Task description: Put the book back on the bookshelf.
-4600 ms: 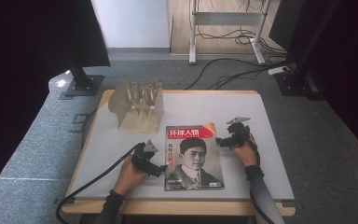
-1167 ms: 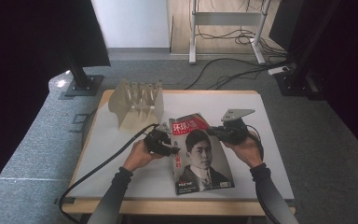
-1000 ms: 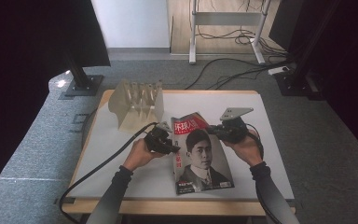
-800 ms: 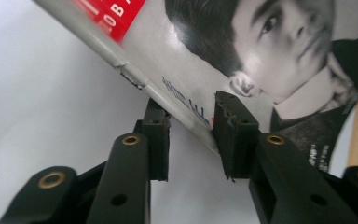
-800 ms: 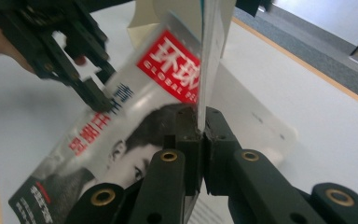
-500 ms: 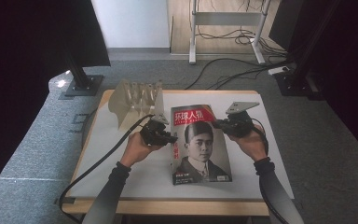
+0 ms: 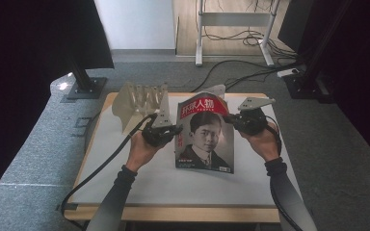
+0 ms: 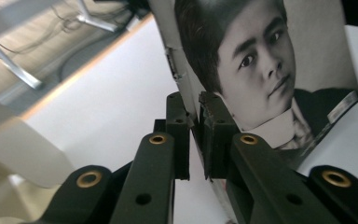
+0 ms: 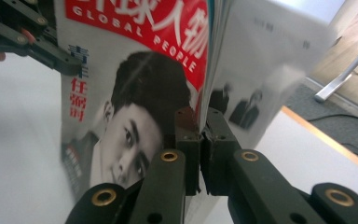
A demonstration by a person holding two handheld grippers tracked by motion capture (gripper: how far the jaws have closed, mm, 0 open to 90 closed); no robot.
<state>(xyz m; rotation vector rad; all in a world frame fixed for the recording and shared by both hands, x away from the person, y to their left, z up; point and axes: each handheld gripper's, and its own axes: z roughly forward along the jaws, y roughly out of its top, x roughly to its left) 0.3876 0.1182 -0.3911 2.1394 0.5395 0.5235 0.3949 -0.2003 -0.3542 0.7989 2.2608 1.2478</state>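
Magazine (image 7: 205,137) – lifted off my desk (image 7: 125,168), tilted | left tongs (image 8: 195,116) have just closed on its spine edge, right tongs (image 9: 200,133) clamp the open edge | light, floppy, slick – grip near edges

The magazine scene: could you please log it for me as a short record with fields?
Item: magazine, red masthead, portrait cover
Pose: raised, lower edge at the table
Left claw: jaws just closed on the spine edge
Right claw: shut on the opposite edge
Nearby: clear rack beyond the left hand
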